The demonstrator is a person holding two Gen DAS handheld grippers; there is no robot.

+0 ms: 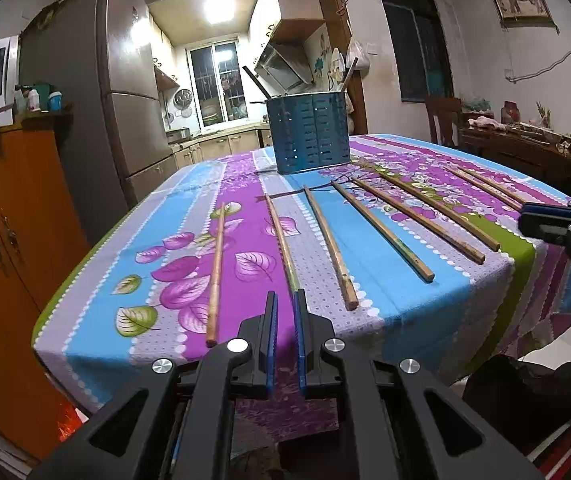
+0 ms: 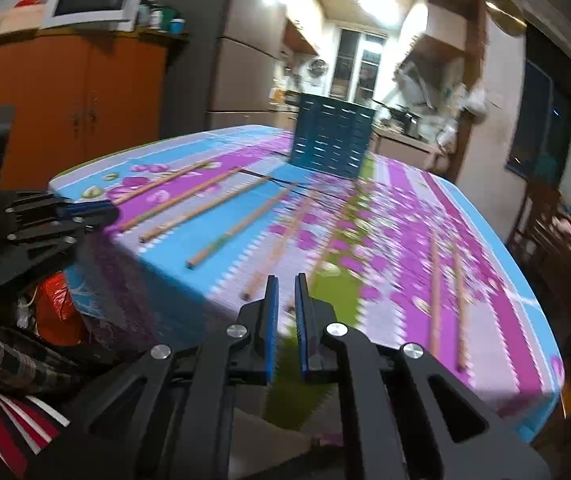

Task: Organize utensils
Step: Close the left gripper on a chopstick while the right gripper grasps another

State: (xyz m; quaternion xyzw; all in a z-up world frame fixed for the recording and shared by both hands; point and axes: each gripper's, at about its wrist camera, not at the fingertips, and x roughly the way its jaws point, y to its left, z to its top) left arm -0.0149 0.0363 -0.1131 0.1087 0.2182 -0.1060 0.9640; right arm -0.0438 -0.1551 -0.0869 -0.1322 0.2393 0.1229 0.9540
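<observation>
I hold both hand-held grippers at the near edge of the surface [image 1: 85,332], left hand-held gripper [image 1: 285,300] and right hand-held gripper [image 2: 285,284] each nearly closed and empty. To do this well, I should open wide and close squarely across one chopstick's [image 1: 283,240] thick near end. The chopsticks lie apart, long axes running away from me, thin tips toward the blue holder [image 1: 309,132].

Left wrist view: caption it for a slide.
Closed left gripper at table edge, wooden chopsticks fanned before blue utensil holder.
</observation>
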